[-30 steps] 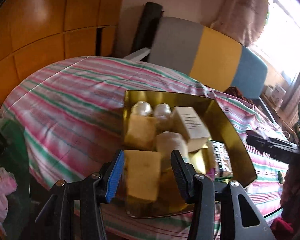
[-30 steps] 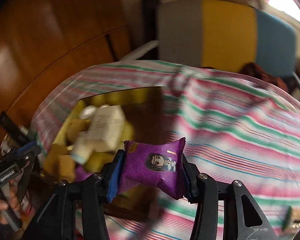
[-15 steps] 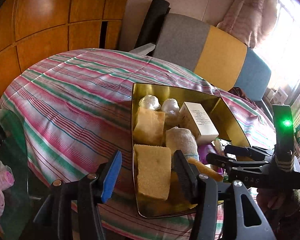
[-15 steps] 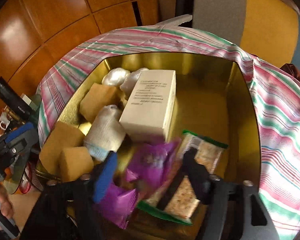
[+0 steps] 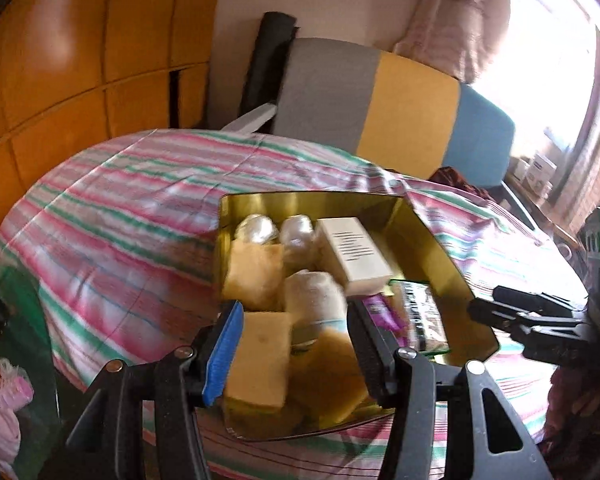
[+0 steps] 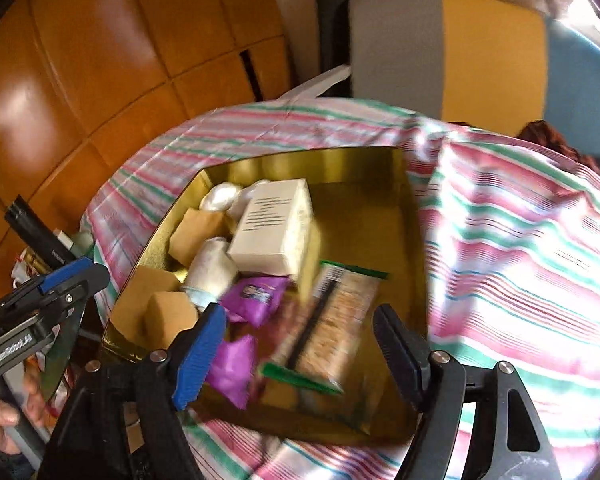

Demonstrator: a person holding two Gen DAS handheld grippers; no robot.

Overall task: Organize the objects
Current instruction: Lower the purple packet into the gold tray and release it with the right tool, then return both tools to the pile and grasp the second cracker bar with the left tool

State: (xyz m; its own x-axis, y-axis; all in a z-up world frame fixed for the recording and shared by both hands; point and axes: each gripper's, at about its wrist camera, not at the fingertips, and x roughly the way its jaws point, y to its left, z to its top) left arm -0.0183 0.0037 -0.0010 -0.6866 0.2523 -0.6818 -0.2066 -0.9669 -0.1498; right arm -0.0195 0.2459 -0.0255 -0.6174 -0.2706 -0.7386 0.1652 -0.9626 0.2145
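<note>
Both grippers wide, empty: right gripper (image 6: 300,354) over gold metal tin (image 6: 412,216) on striped-cloth worktop (image 6: 520,260), purple snack packet (image 6: 256,294) inside near white box (image 6: 274,228); lift straight up clear, left gripper (image 5: 296,346) steadying the tin's near edge

A shiny gold metal tray (image 6: 412,240) sits on a tablecloth (image 6: 520,264) striped pink, green and white; inside lie tan-yellow sponge blocks (image 5: 260,360), a cream cardboard box (image 6: 276,228) with black print, two purple snack packets (image 6: 256,294), a green-edged clear packet of beige crackers (image 6: 340,316); behind, a chair back (image 5: 380,108) banded grey, yellow and blue; glossy orange wood panelling (image 5: 80,60).
</note>
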